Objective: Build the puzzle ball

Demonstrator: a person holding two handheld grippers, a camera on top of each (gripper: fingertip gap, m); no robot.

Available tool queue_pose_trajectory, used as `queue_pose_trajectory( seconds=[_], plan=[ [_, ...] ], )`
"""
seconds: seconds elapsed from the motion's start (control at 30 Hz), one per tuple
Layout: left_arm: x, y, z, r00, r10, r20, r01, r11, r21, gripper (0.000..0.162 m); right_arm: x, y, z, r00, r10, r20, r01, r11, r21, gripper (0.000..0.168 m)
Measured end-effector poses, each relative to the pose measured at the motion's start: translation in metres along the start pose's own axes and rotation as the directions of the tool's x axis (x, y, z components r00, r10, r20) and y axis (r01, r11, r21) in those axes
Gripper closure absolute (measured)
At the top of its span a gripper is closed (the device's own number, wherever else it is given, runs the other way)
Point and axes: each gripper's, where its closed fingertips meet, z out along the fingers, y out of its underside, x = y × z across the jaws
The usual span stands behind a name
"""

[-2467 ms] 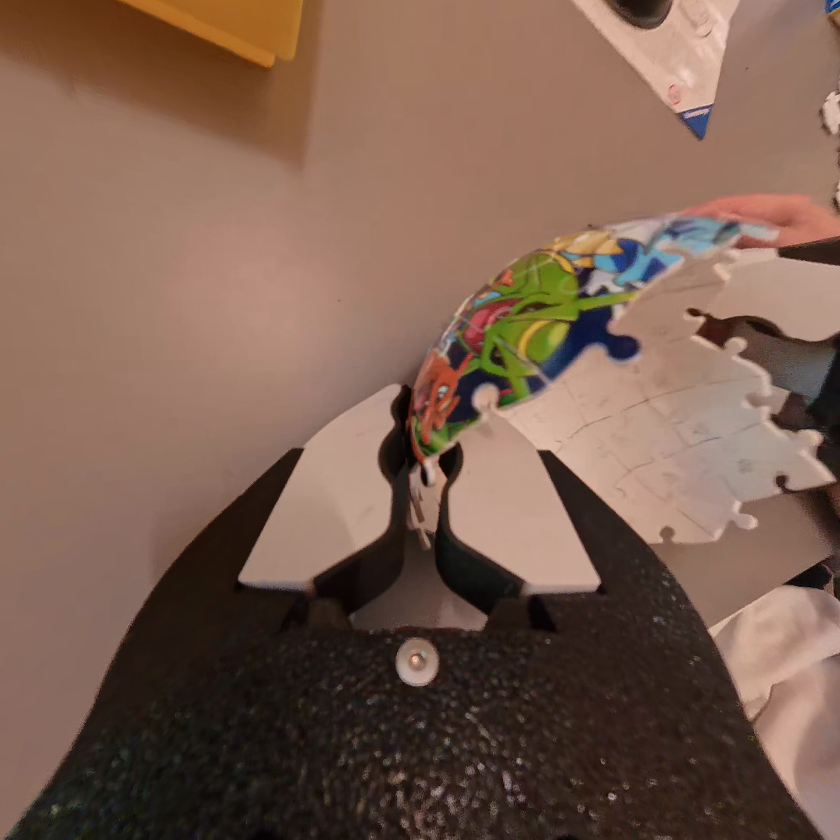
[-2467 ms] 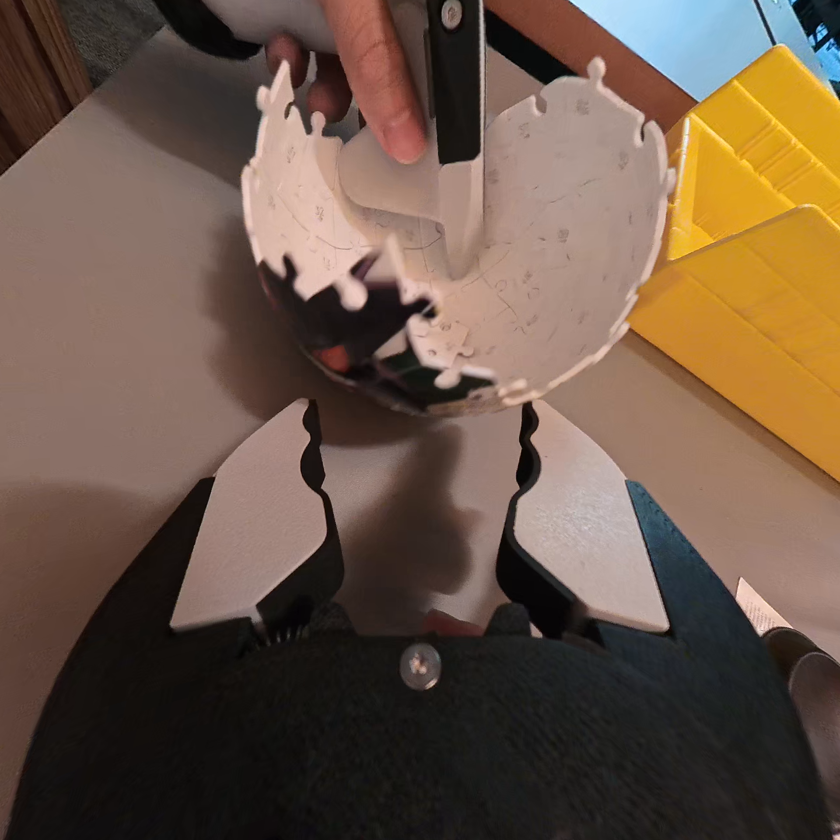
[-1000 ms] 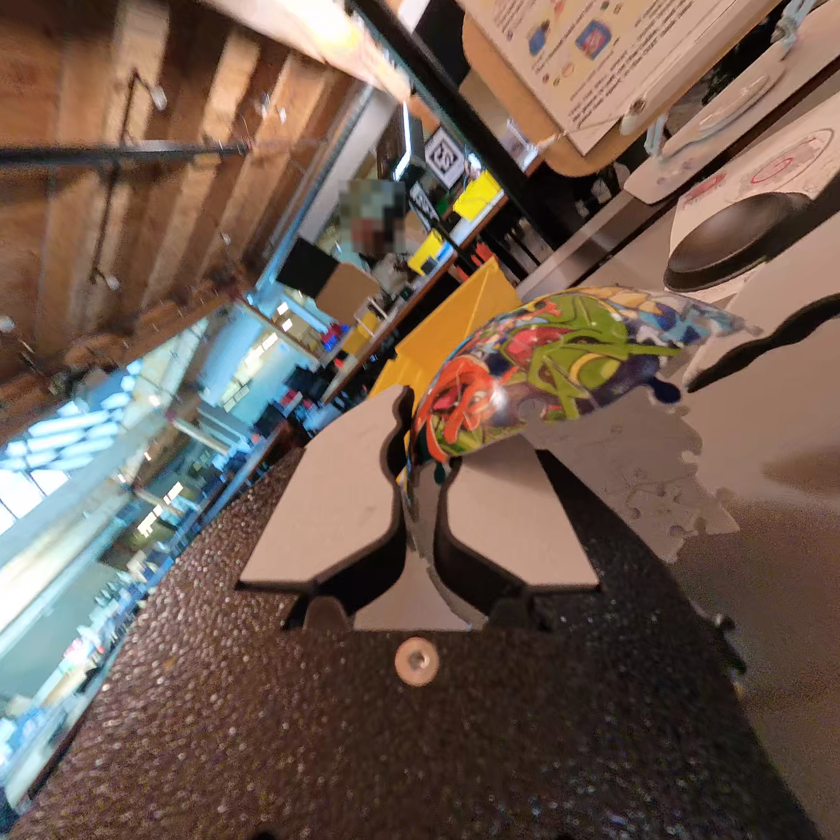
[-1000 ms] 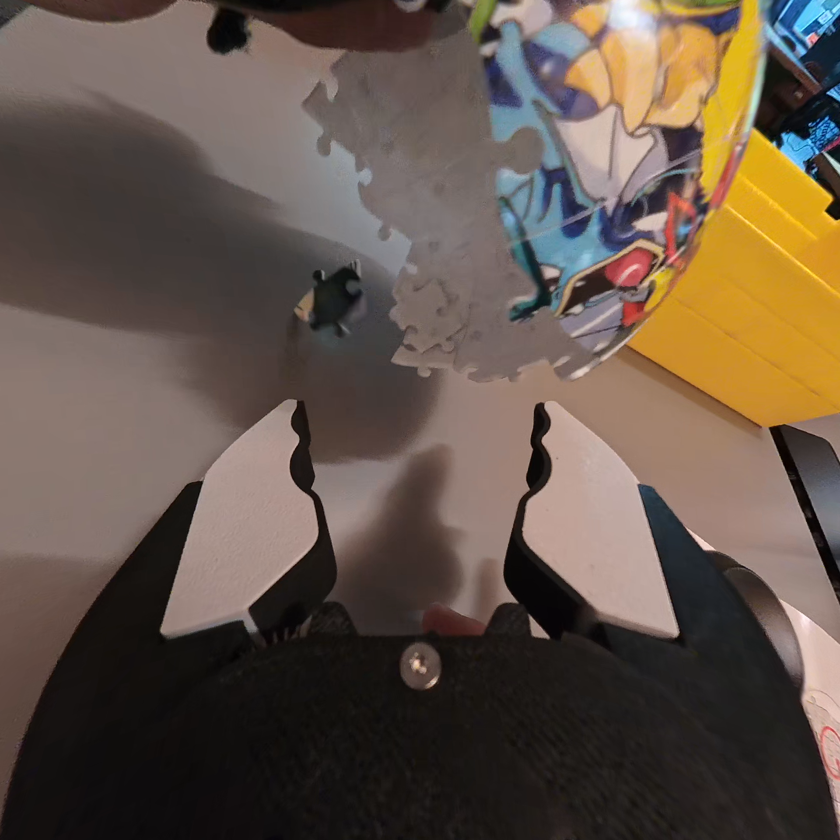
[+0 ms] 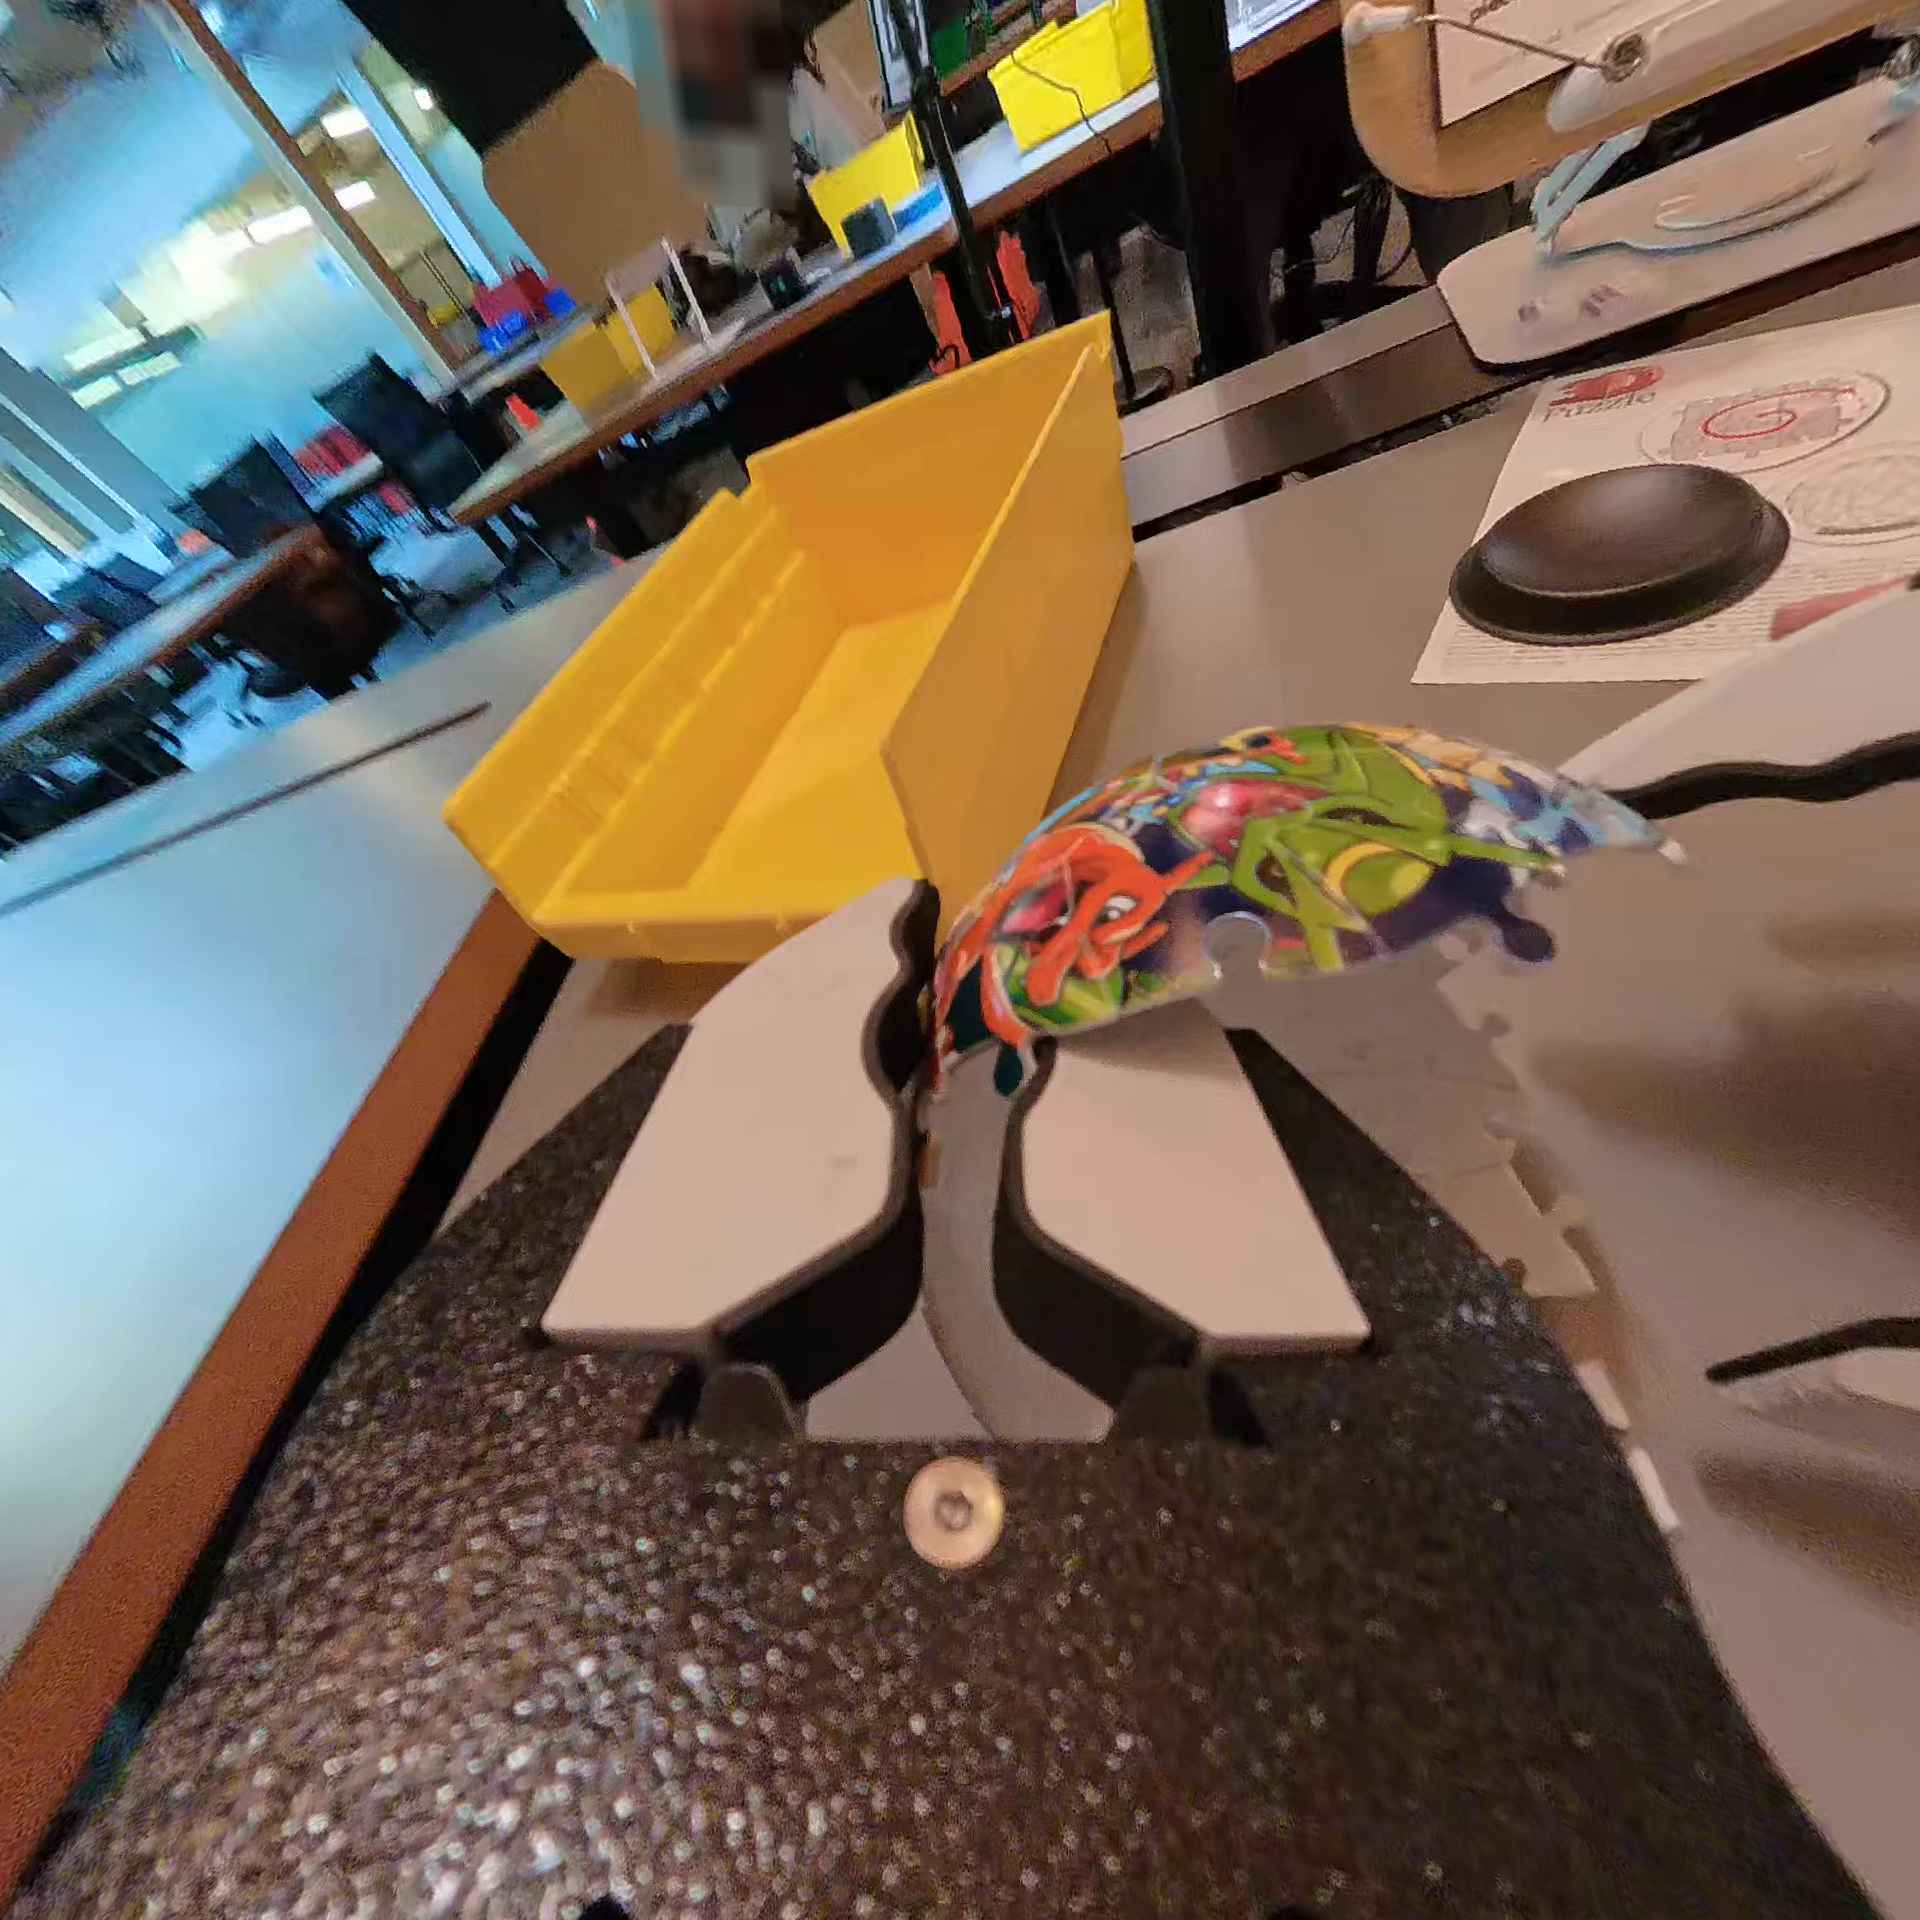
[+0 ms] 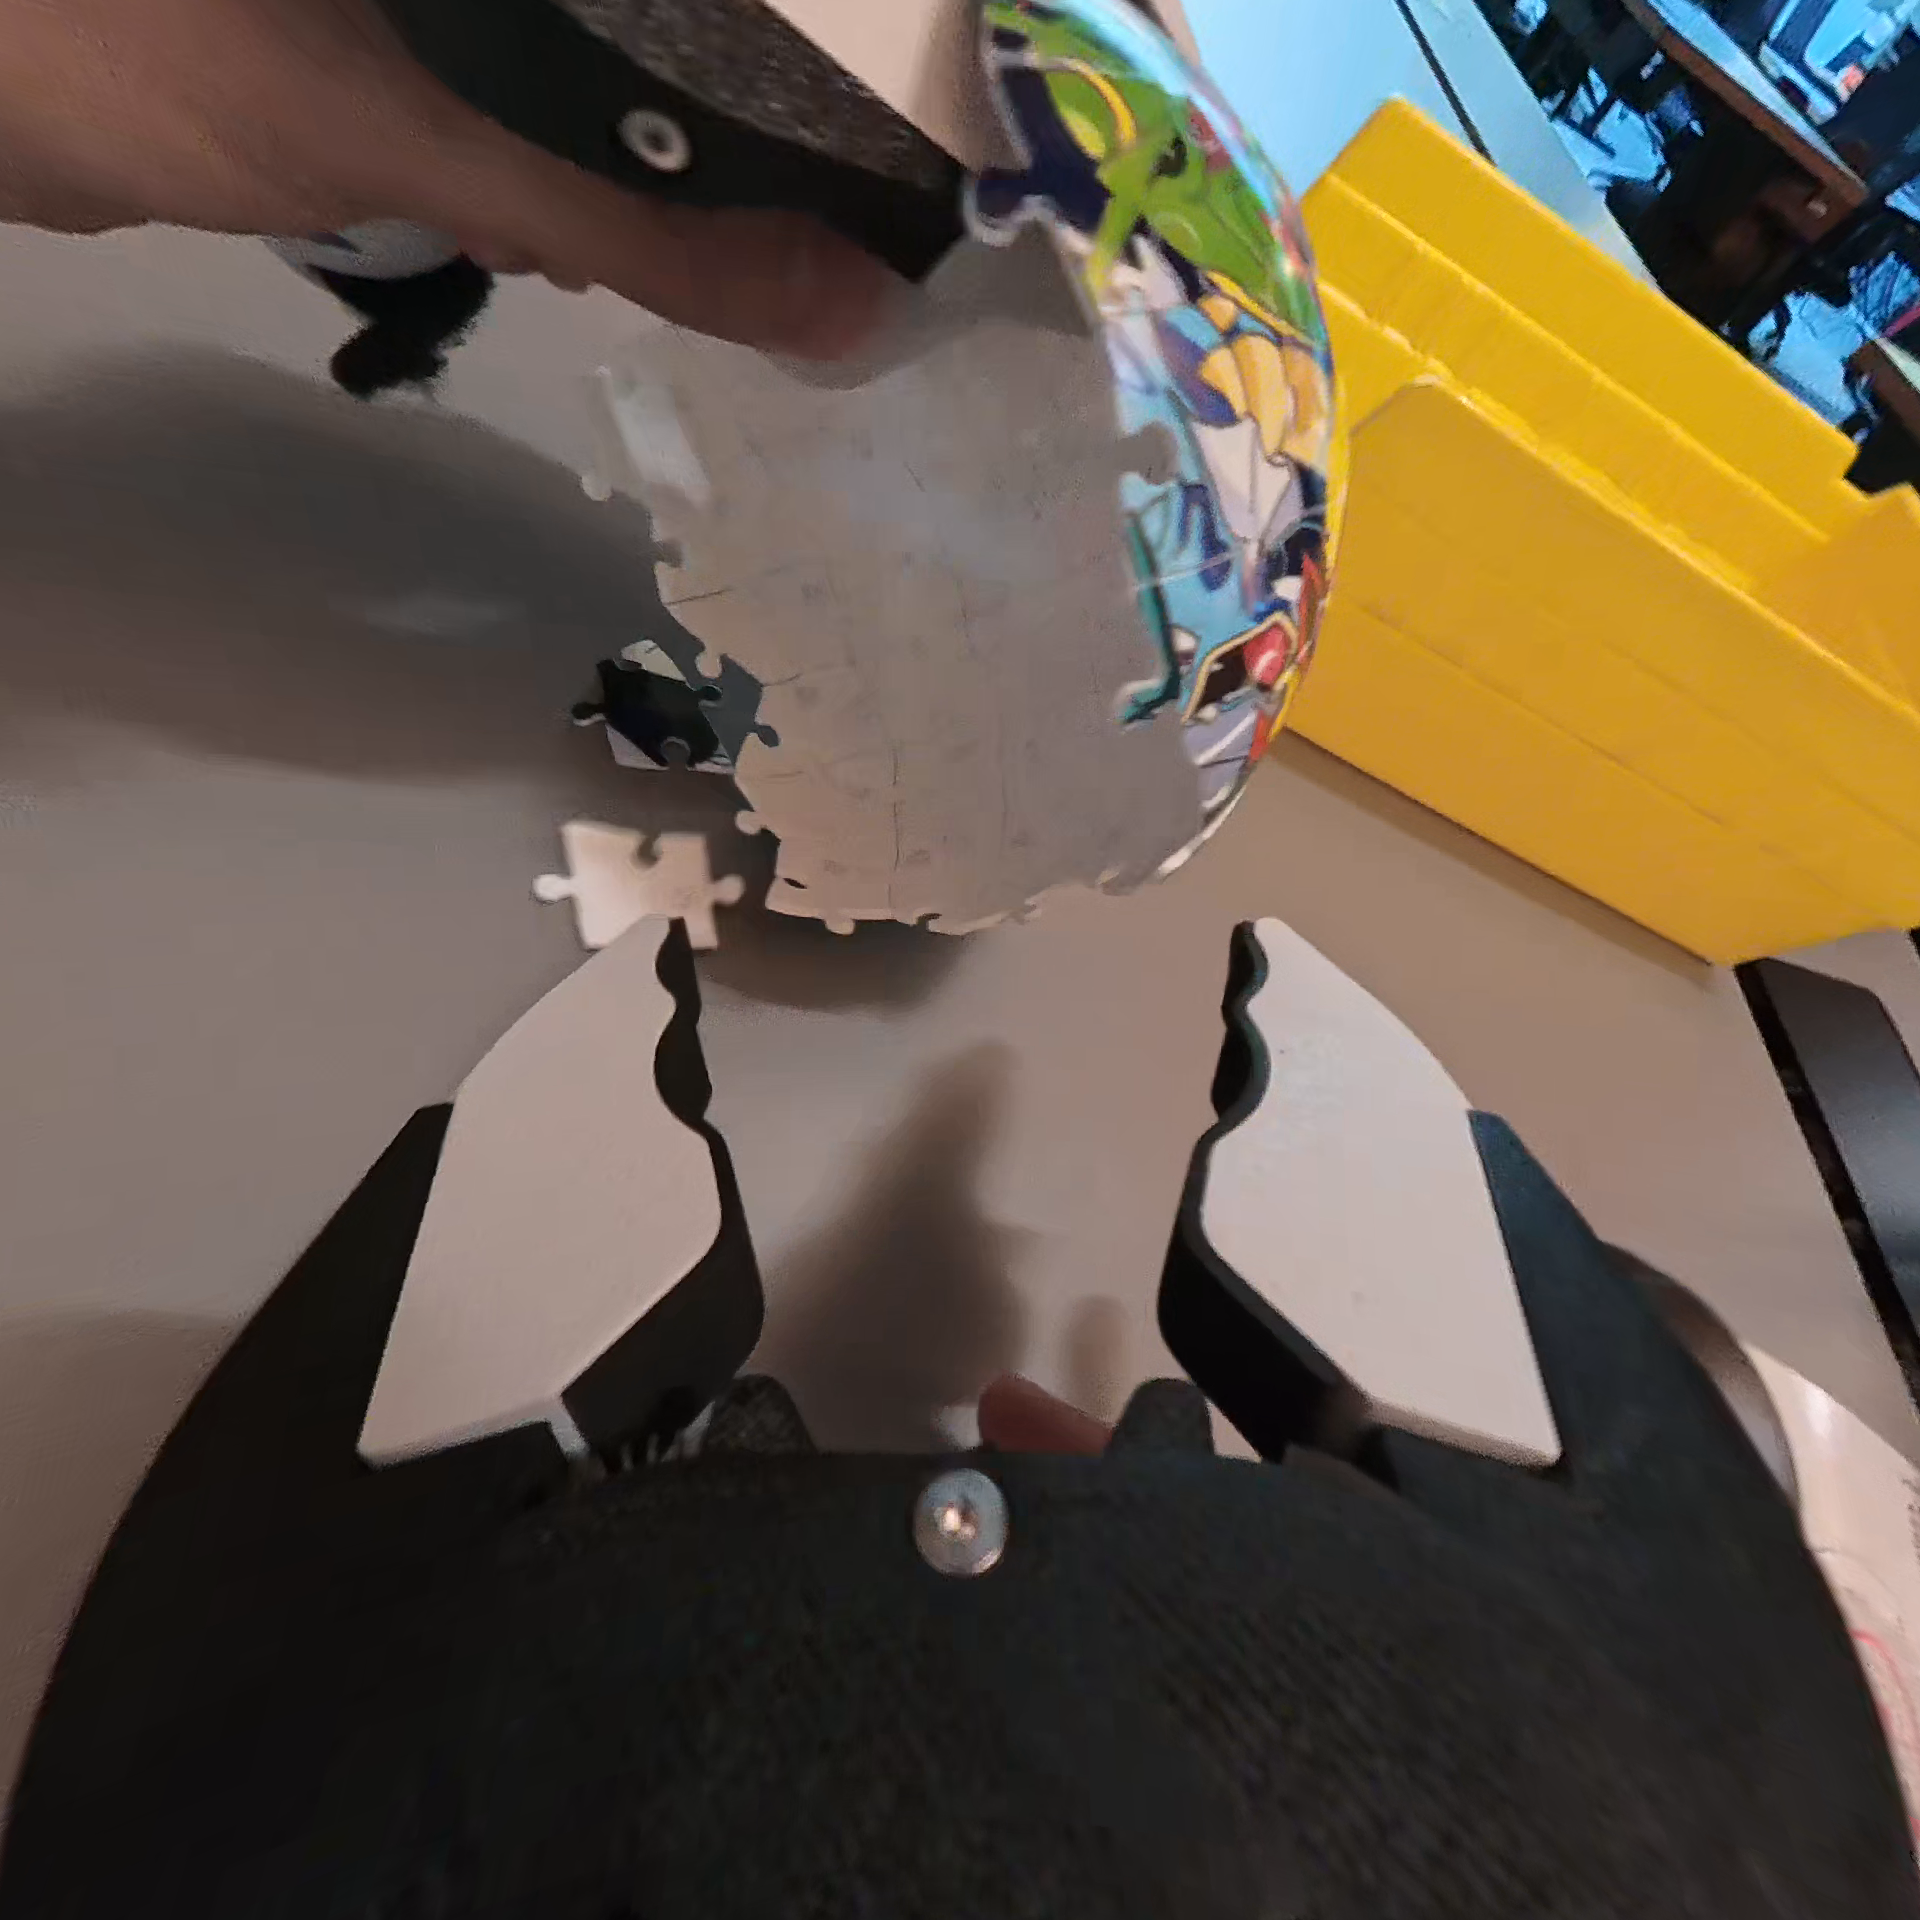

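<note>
The puzzle ball is a partly built curved shell, colourful outside (image 5: pixel 1268 862) and plain white inside (image 6: pixel 935 644). My left gripper (image 5: pixel 961 1039) is shut on the shell's jagged edge and holds it tilted above the grey table. It also shows at the top of the right wrist view (image 6: pixel 956 156), with a hand behind it. My right gripper (image 6: pixel 956 935) is open and empty, just below and in front of the shell. One of its blurred fingers (image 5: pixel 1787 717) shows beside the shell. A loose white piece (image 6: pixel 634 883) and a dark piece (image 6: pixel 655 707) lie on the table by the shell's lower left edge.
A yellow bin (image 5: pixel 831 707) stands just behind the shell, and to its right in the right wrist view (image 6: pixel 1558 623). A black round stand (image 5: pixel 1621 561) sits on a printed sheet (image 5: pixel 1558 416) at the back right. The table's brown edge (image 5: pixel 312 1195) runs along the left. Left tips to right tips: about 12 centimeters.
The left gripper has rolled more level and turned the shell, still gripping its edge. A white loose piece now shows beside the dark one. The right gripper has stayed open.
</note>
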Motion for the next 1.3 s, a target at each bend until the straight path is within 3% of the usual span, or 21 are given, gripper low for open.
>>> queue_pose_trajectory(
  seconds=[0.23, 0.37, 0.63, 0.73, 1.0, 1.07, 1.13, 1.2, 1.3],
  plan=[
    [-0.009, 0.025, 0.007, 0.958, -0.283, -0.050, 0.275, 0.953, -0.124, 0.153, -0.007, -0.004, 0.010, 0.997, -0.069, -0.044, 0.068, 0.998, -0.013, 0.074],
    [-0.008, 0.038, 0.008, 0.920, -0.382, -0.092, 0.358, 0.911, -0.207, 0.151, -0.007, -0.001, 0.022, 0.994, -0.085, -0.062, 0.083, 0.996, -0.029, 0.077],
    [-0.015, 0.061, 0.004, 0.899, -0.415, -0.140, 0.347, 0.870, -0.349, 0.144, 0.004, -0.007, 0.035, 0.995, -0.103, 0.013, 0.103, 0.995, -0.004, 0.078],
    [-0.017, 0.072, 0.000, 0.884, -0.437, -0.166, 0.338, 0.843, -0.418, 0.134, 0.010, -0.013, 0.039, 0.997, -0.054, 0.050, 0.052, 0.998, 0.039, 0.076],
    [-0.022, 0.104, -0.010, 0.854, -0.484, -0.191, 0.301, 0.759, -0.578, 0.133, 0.049, -0.025, 0.046, 0.991, 0.134, 0.000, -0.133, 0.983, 0.125, 0.086],
    [-0.023, 0.103, -0.009, 0.834, -0.526, -0.168, 0.347, 0.735, -0.582, 0.112, 0.038, -0.020, 0.045, 0.993, 0.106, 0.056, -0.109, 0.992, 0.062, 0.084],
    [-0.026, 0.099, -0.008, 0.818, -0.554, -0.155, 0.387, 0.729, -0.565, 0.111, 0.018, -0.011, 0.036, 0.988, 0.012, 0.156, -0.009, 1.000, -0.017, 0.081],
    [-0.025, 0.100, -0.007, 0.813, -0.562, -0.149, 0.394, 0.721, -0.570, 0.109, 0.008, -0.016, 0.028, 0.985, -0.026, 0.172, 0.026, 1.000, 0.001, 0.079],
    [-0.021, 0.101, -0.007, 0.812, -0.565, -0.147, 0.389, 0.712, -0.585, 0.101, -0.002, -0.038, 0.034, 0.987, 0.053, 0.151, -0.068, 0.993, 0.098, 0.083]
  ],
)
